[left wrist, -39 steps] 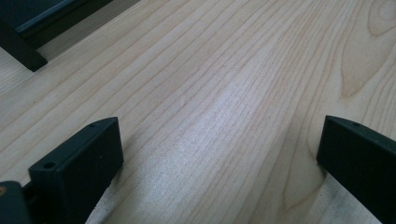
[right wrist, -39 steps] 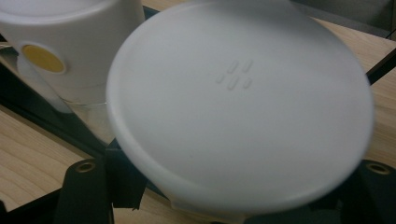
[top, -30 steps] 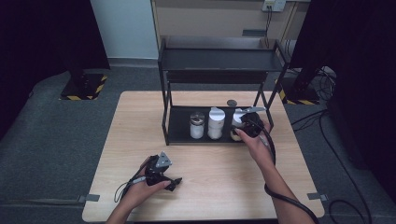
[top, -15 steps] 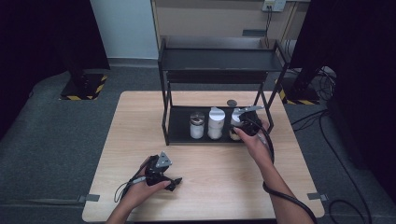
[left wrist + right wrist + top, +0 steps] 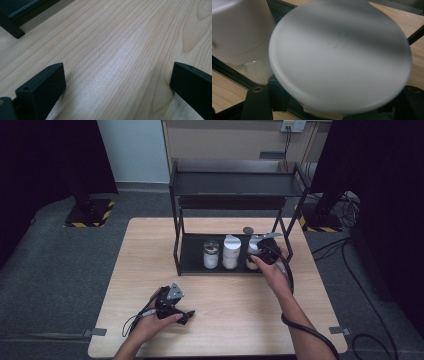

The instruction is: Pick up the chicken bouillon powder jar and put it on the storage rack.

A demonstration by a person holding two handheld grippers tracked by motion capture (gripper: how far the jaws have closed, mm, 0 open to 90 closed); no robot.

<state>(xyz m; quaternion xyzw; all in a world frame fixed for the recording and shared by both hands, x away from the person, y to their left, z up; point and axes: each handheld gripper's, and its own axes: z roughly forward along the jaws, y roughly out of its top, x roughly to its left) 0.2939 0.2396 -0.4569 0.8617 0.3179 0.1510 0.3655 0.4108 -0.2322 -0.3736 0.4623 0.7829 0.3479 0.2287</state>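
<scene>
A white-lidded jar [image 5: 253, 248] stands at the right end of the black rack's lower shelf [image 5: 192, 257], and my right gripper [image 5: 260, 256] is shut on it. In the right gripper view its round white lid [image 5: 339, 57] sits close up and slightly blurred, above the right gripper [image 5: 334, 105] with a jaw on either side. My left gripper [image 5: 186, 316] rests low on the wooden table [image 5: 235, 320] near the front left. In the left gripper view the left gripper [image 5: 117, 82] is open with bare wood between its jaws.
Two more jars stand on the lower shelf: a glass one with a grey lid [image 5: 211, 254] and a taller white one [image 5: 231, 251], which is beside the held jar [image 5: 239, 27]. The rack's top shelf [image 5: 235, 184] is bare. A small dark disc [image 5: 248, 230] lies behind the rack.
The right hand has shifted only slightly at the shelf's right end, still around the jar. The left gripper has stayed put on the table.
</scene>
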